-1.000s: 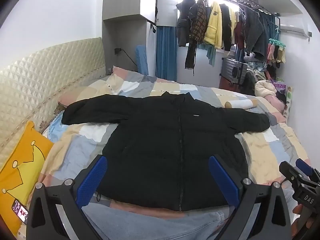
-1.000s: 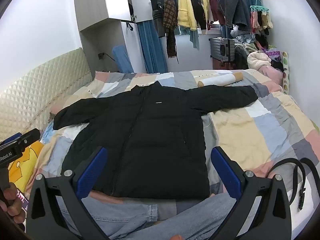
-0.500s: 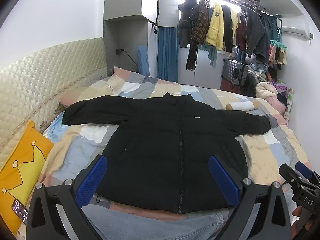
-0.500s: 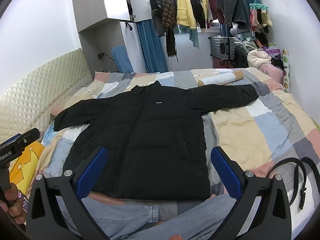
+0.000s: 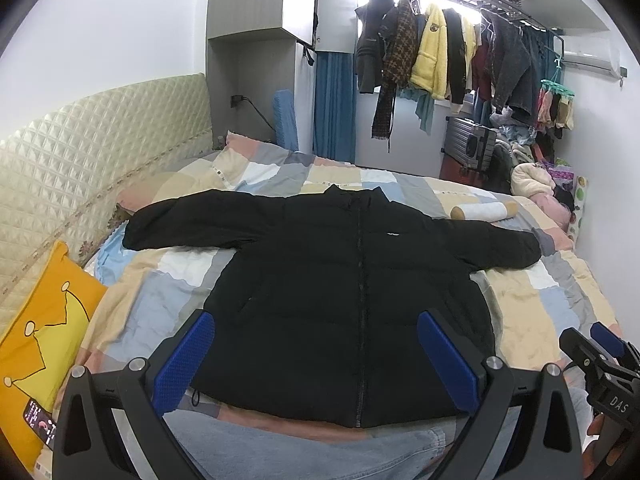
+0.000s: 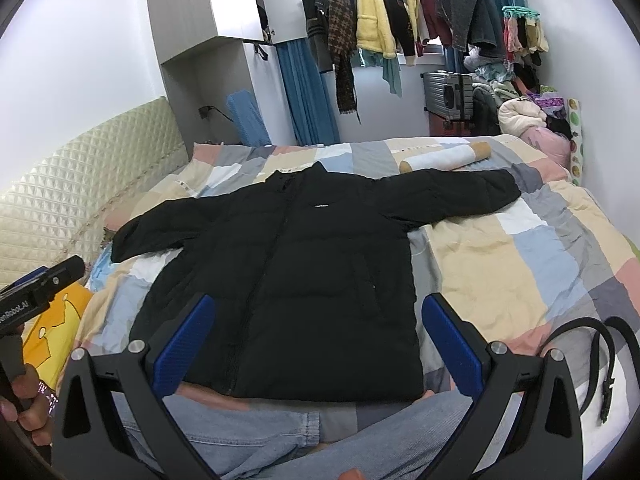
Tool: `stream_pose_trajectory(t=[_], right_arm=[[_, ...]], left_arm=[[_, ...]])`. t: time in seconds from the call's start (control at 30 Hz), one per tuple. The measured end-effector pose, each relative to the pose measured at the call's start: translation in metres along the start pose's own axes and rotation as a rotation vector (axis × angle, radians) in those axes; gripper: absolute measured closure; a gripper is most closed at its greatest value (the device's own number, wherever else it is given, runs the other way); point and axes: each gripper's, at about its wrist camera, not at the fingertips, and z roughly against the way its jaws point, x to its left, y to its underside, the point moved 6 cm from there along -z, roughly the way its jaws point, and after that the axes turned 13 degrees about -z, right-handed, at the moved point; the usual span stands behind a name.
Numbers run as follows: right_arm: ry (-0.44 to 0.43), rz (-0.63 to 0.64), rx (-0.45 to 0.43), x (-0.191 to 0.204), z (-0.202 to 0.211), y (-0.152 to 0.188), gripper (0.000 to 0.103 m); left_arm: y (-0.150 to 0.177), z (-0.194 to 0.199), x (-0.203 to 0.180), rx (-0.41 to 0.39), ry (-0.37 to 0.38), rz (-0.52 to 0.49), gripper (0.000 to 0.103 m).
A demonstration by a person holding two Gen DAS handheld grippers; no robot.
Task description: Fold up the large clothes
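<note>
- The black jacket lies flat and zipped on the patchwork bed, sleeves spread wide to either side, hem nearest the person, collar far; its long axis runs sleeve to sleeve, across both views.
- The left gripper hovers above the hem, blue fingers spread wide, holding nothing.
- The right gripper likewise, nearer the right-hand sleeve.
- Readable writing: "DAS" and "Robot.AI" on the gripper bodies; the jacket's small white chest label is illegible.

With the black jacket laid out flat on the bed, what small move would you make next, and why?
Probably bring the left gripper toward the left sleeve to fold it in. The black jacket lies flat, both sleeves spread out, and both grippers are open, holding nothing.
</note>
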Motion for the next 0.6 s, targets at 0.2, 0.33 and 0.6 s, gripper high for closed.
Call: stream_pose_trajectory(t=[0.2,0.33,0.6], right_arm=[[-0.005,0.01,-0.003,0.0037,0.0009,-0.0037,0.0],[0.001,0.001,0.004,0.0034,-0.0001,-0.006,0.0],[0.004,0.013,0.013,0.0051,-0.0013,-0.007,0.0]], left_arm=[[-0.0058,0.0025,-0.0005,-0.009,0.008,0.001,0.0],[-0.0087,0.0046,-0.0002,-0.013,0.014,0.005,0.0],[-0.0104,0.0059,-0.0022,-0.012,0.021,0.007,0.0]])
